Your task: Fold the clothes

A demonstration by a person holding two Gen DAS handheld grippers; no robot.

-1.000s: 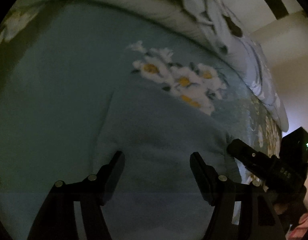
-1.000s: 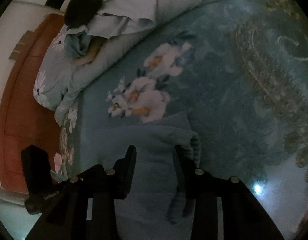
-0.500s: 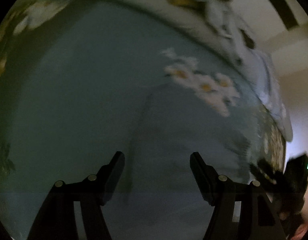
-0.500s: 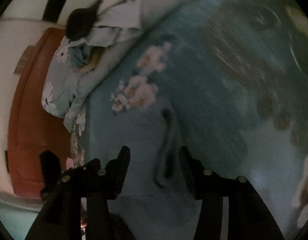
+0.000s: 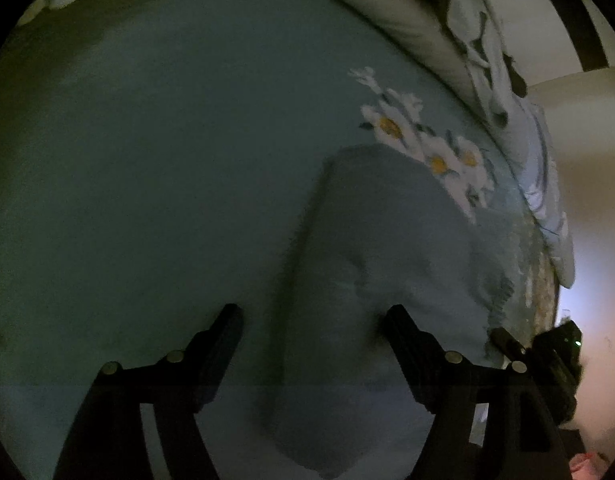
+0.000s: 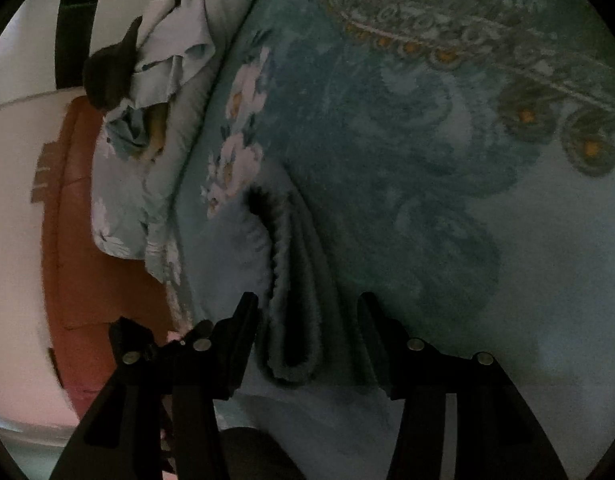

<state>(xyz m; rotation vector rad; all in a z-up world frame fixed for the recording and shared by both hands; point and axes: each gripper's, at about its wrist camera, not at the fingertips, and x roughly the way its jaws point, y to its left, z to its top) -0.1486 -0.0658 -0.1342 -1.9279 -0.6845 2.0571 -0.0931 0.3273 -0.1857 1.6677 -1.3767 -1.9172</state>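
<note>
1. A blue-grey fleece garment [image 5: 387,264] lies on a teal bedspread [image 5: 147,160], folded into a thick, soft-edged bundle. In the dim light its colour nearly matches the cover beneath.
2. In the right wrist view the same garment [image 6: 295,280] shows a doubled layer with a fuzzy, ribbed edge curling along the fold; a dark hollow sits at the far end of that fold.
3. The far end of the bundle reaches a printed cluster of white daisies [image 5: 423,140] on the bedspread and partly overlaps it.
4. The left gripper [image 5: 313,320] has its jaws spread wide and holds nothing. Its left finger is over the bare bedspread, its right finger over the garment, where the fabric dents; whether it touches cannot be told.
5. The bundle's left edge runs between these two fingers, so the garment lies mostly to the right of that gripper's centre.
6. The right gripper [image 6: 307,312] is also released, jaws apart and empty. The curled fold runs up between its fingers, close to the left one; contact cannot be judged.
7. Further out, a crumpled quilt [image 6: 155,152] with floral print lies piled along the bed's edge, beside a reddish-brown headboard [image 6: 87,260].
</note>
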